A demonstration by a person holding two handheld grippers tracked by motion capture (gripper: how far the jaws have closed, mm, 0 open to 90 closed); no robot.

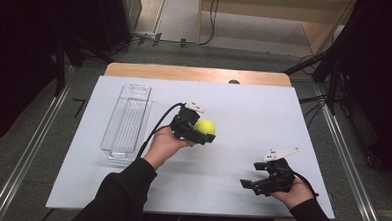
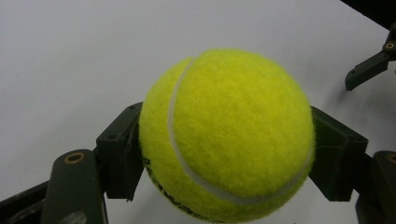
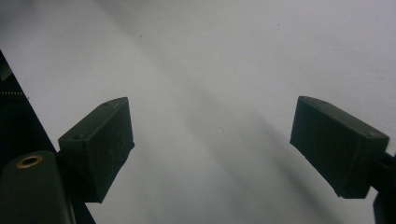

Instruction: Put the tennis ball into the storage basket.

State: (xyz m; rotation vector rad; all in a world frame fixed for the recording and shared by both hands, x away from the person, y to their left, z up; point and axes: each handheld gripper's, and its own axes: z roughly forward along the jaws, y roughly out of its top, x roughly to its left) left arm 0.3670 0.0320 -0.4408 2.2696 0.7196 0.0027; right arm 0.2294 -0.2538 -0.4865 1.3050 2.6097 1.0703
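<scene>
The left tongs (image 1: pixel 206 132) are clamped on the fuzzy yellow-green tennis ball (image 1: pixel 205 126) above the white surface (image 1: pixel 243 117); the right tongs (image 1: pixel 251 183) stand apart, holding nothing.

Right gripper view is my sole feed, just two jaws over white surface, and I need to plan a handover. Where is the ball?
Observer: The tennis ball is clamped in the left gripper, near the table's middle.
Operator: Is it off the table?
Observer: The high view suggests so; a shadow lies below the hand.
Operator: Is there somewhere to put it?
Observer: A clear plastic bin lies left of that gripper, long and narrow, nothing inside.
Operator: And my gripper?
Observer: The right gripper sits near the table's front right, jaws open toward the left.
</scene>
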